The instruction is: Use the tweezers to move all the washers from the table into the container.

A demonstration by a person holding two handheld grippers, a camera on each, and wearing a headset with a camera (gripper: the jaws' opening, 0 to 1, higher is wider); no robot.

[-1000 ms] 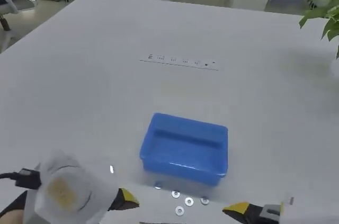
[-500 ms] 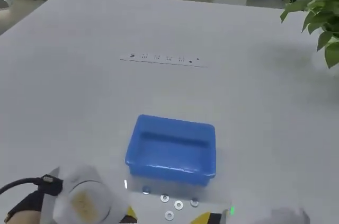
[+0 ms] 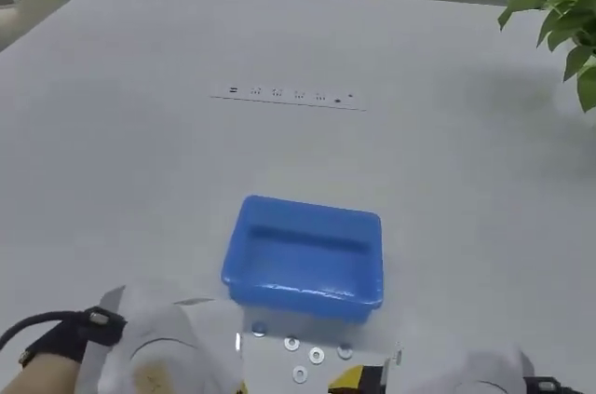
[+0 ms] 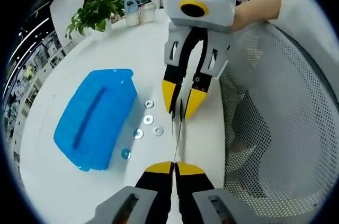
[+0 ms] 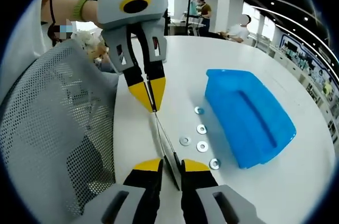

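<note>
1. Looking down in the head view, a smooth white table (image 3: 447, 189) carries a rectangular blue plastic container (image 3: 305, 259) with rounded corners. Five small, flat metal washers (image 3: 317, 354) lie loose on the table just beside its near wall. The rounded grey housing of the left gripper (image 3: 158, 357) and a yellow tip of the right gripper (image 3: 358, 377) sit at the bottom edge, and I cannot tell here how their jaws stand. A flush socket strip (image 3: 289, 96) lies farther back. A leafy plant (image 3: 568, 12) stands at the far right.

2. In the left gripper view, the left gripper (image 4: 174, 167) has its yellow-tipped black jaws pressed together on one end of the thin steel tweezers (image 4: 175, 134). These run straight ahead to the right gripper (image 4: 181, 103), whose tapered tips pinch the other end. The shiny ring-shaped washers (image 4: 148, 119) lie between the tweezers and the glossy container (image 4: 95, 118). A grey mesh chair (image 4: 275, 118) is at the right.

3. In the right gripper view, the right gripper (image 5: 169, 167) clamps the broader end of the tweezers (image 5: 164, 139), and the left gripper (image 5: 151, 96) grips the narrow end. The washers (image 5: 202, 128) lie clustered on the table beside the long wall of the container (image 5: 254, 113).
</note>
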